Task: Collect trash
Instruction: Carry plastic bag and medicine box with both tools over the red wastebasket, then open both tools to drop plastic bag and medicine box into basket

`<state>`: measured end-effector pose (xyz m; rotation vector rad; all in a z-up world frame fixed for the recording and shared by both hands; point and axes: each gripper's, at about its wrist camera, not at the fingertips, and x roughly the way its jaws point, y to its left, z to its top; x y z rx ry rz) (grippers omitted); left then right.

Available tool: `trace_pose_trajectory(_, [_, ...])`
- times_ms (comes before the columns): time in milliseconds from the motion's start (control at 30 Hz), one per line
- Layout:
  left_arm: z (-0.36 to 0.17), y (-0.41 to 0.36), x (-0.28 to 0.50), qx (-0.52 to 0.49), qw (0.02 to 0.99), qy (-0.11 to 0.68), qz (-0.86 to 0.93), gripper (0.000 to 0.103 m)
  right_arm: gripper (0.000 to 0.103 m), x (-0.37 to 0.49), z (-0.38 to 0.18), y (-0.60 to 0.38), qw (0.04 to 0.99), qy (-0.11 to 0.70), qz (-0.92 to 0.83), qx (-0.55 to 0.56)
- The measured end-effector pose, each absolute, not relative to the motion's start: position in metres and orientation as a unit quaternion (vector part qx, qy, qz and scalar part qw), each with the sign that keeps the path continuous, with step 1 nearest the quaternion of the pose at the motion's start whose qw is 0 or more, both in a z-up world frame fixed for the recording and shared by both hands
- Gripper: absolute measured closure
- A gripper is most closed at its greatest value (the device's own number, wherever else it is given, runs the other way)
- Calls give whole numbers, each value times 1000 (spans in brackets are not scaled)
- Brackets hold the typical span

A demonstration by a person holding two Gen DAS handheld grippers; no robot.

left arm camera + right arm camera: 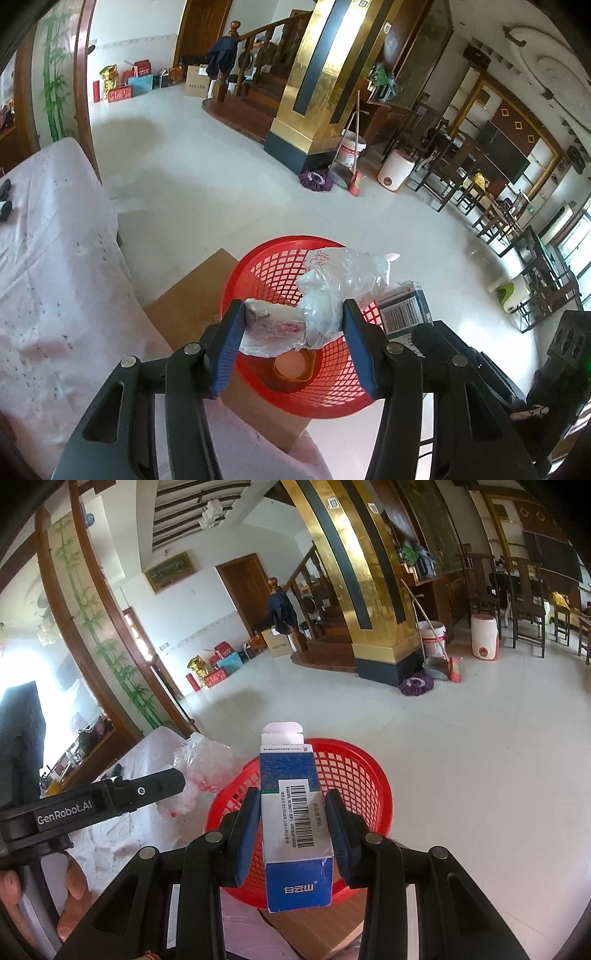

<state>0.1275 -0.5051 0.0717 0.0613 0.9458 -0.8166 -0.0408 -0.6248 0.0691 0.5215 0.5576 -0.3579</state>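
A red mesh basket (pixel 325 387) stands on a cardboard box (pixel 192 306) on the floor, beside the table. My left gripper (pixel 293 325) is shut on a crumpled clear plastic bag (pixel 332 284) and holds it over the basket. A roll of tape (pixel 295 365) lies in the basket's bottom. My right gripper (pixel 293 823) is shut on a blue and white carton (pixel 295 812) with a barcode, held above the basket (pixel 354 771). The carton also shows in the left wrist view (pixel 404 310). The plastic bag (pixel 207 771) and the left gripper's body show at the left of the right wrist view.
A table with a pale pink cloth (pixel 55 277) is at the left. The tiled floor holds a gold pillar (pixel 321 92), a bucket, broom and dustpan (pixel 347 162), a white stool (pixel 395 170), and dark chairs (pixel 498 214) at the right.
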Motion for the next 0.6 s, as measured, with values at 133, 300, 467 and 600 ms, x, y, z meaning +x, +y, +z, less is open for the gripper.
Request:
trace_pose_trajectory(133, [66,-513,130,31,810,450,-375,51,64,-35,65,-628,910,276,-178,254])
trace_pose_trajectory(300, [61,-515,132,31,811,454,-367,50,64,-31,59,-629,906,281,-177,262])
trace_pose_trajectory(467, [55,-511,137,12,798,482,-362,37,52,-28,57,-630,904,286,-173,267])
trace_pose_trajectory(600, [64,-496,135,-10,801,477,-362,35,37,-37,65,-629,908,271,-173,267])
